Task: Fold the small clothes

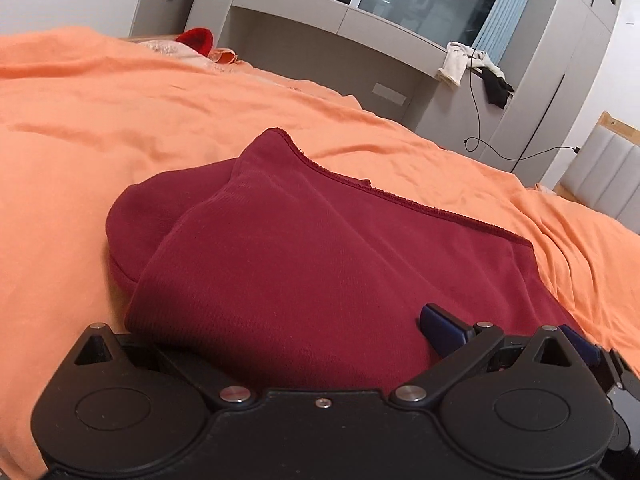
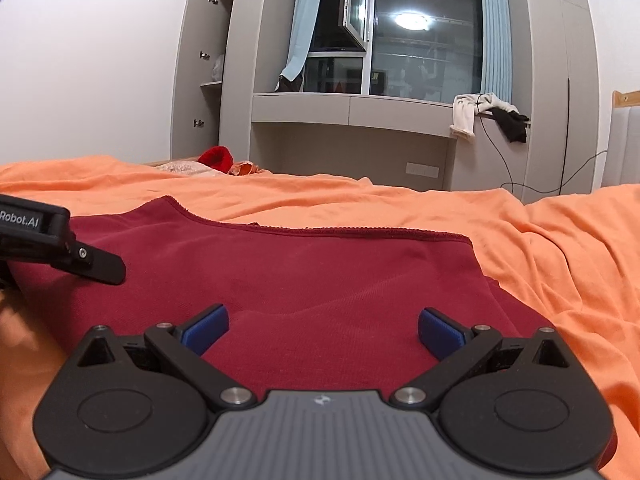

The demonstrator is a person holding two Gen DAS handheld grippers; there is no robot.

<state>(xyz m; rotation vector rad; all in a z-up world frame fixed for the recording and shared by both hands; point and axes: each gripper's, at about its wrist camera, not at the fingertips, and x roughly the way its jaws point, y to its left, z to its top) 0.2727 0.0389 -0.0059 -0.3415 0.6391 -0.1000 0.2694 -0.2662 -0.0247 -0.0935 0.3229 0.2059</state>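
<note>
A dark red garment lies on the orange bedsheet, partly folded, with a bunched fold at its left side. My left gripper is open; the cloth lies over its left finger and hides it, and the right blue pad rests on the cloth. In the right wrist view the same garment lies flat. My right gripper is open and empty, its blue pads just above the garment's near edge. The left gripper's body shows at the left over the garment.
A red item and pale clothes lie at the bed's far end. A grey window desk unit stands beyond, with white and black clothes and a cable hanging off it. A headboard is at the right.
</note>
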